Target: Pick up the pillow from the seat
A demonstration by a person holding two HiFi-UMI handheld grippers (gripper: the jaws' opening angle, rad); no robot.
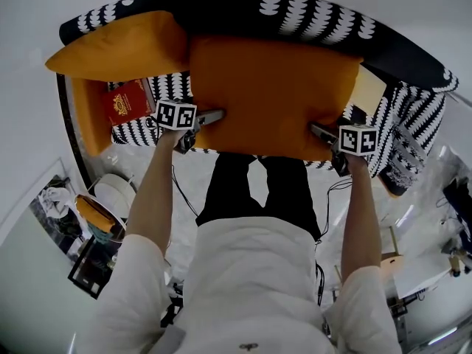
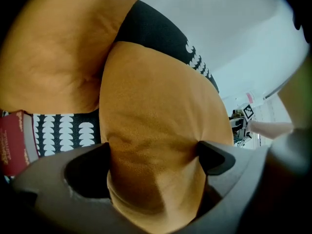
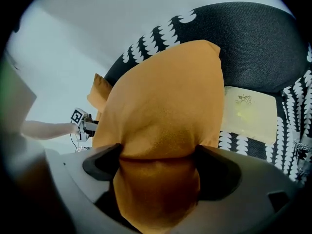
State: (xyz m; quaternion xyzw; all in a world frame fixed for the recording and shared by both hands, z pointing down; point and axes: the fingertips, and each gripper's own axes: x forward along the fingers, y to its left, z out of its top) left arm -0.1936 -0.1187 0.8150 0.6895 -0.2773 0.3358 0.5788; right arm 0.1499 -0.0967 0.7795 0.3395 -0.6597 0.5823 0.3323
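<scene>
A large orange pillow [image 1: 273,94] hangs in front of the black-and-white patterned sofa [image 1: 317,17], held at both lower corners. My left gripper [image 1: 210,116] is shut on its left edge, and in the left gripper view the orange pillow [image 2: 156,130] fills the gap between the jaws of the left gripper [image 2: 153,155]. My right gripper [image 1: 321,133] is shut on the right edge; in the right gripper view the orange pillow [image 3: 165,111] bunches between the jaws of the right gripper [image 3: 158,162]. The seat under the pillow is mostly hidden.
A second orange pillow [image 1: 114,46] leans at the sofa's left end, with a red book [image 1: 129,103] below it. A pale yellow cushion [image 3: 248,113] lies on the seat at the right. Clutter stands on the floor at both sides, including a white stool [image 1: 114,192].
</scene>
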